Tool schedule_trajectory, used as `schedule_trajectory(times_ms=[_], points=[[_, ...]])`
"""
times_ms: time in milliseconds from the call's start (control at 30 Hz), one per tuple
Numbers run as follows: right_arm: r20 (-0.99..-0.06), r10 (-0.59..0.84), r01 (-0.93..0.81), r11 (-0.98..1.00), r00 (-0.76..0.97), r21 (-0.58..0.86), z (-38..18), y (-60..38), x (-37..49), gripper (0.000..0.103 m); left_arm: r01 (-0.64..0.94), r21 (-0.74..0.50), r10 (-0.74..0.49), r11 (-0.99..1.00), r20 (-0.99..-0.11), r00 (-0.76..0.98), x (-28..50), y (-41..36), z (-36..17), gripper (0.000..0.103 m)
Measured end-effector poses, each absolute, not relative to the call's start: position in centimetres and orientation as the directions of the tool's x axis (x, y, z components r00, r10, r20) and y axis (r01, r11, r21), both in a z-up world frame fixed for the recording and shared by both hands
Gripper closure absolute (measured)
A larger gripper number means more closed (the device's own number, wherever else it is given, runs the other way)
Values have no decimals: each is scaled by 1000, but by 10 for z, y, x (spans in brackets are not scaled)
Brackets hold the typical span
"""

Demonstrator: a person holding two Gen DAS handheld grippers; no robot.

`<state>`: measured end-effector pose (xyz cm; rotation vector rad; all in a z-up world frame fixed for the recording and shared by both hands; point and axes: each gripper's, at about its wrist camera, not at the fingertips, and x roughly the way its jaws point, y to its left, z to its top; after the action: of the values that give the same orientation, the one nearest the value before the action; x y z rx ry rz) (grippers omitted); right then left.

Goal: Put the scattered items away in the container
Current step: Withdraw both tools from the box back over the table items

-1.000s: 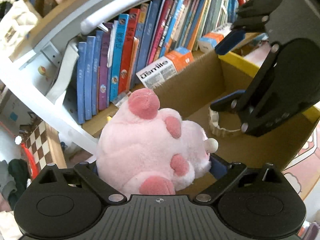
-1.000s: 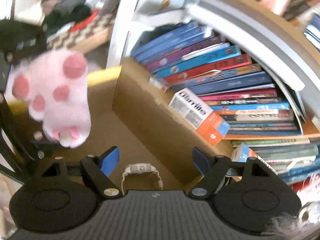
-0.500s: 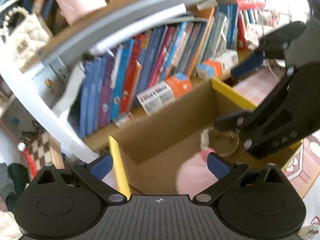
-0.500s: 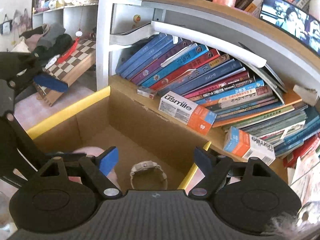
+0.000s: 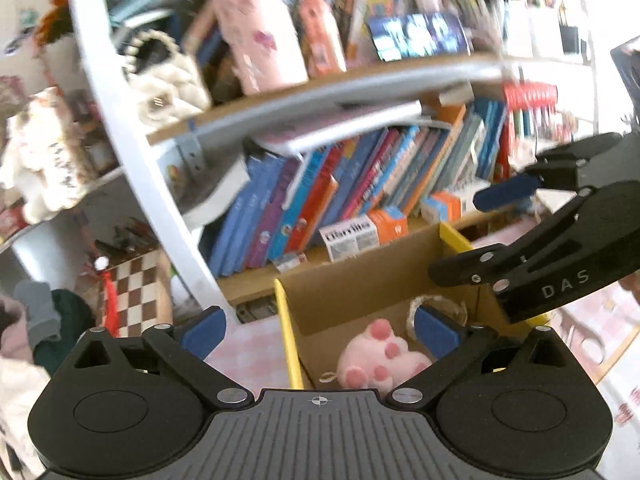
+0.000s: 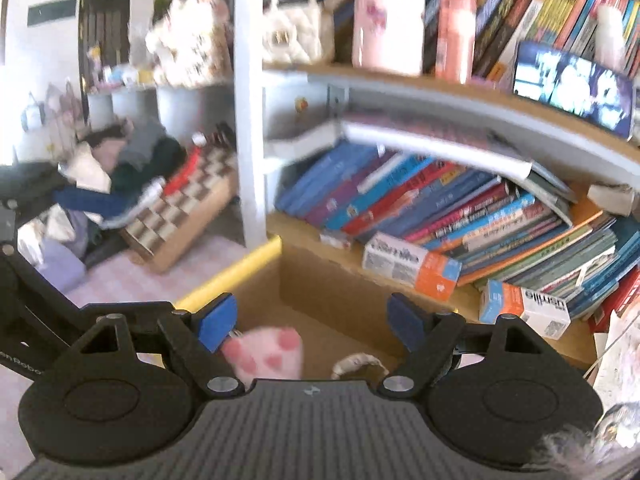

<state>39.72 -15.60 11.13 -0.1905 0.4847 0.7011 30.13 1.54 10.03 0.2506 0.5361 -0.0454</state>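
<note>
Box: cardboard, yellow-edged, open top, sits ahead of and below both my grippers, backed against the shelf of books. Both tools point down into it at a slant, so the box lies forward and under, nearer my left gripper in its own view; my right gripper looks in over the far corner.

Plush: pink, paw pads up, lying on the box floor just beyond my left tips, not between the pads. In right view it shows low left, touching nothing of mine.

Watch: pale band, on the box floor beside the plush, below my right tips. Long axis unclear, half cut off by the gripper body.

Tool state: left jaws spread wide, empty. Right jaws spread wide, empty.

Judgement: both items look deposited; next move prob. turns on finding anything left outside the box.

Hidden/unclear: box floor nearest me blocked by both gripper bodies; floor round the box mostly out of frame; heavy blur on upper shelf, so no other scattered items can be confirmed.
</note>
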Motion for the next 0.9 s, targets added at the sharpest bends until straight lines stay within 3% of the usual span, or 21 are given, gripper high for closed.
schedule_trajectory(times_ms=[400,900], points=[[-365,567,-606,795,738,10,142,-177,300,20,30,82,6,996,-408,913,202,46,121,1],[-433,387,-418,908,814,27,95,-184,183,21,6,88,36,996,-468,883,98,72,80,1]])
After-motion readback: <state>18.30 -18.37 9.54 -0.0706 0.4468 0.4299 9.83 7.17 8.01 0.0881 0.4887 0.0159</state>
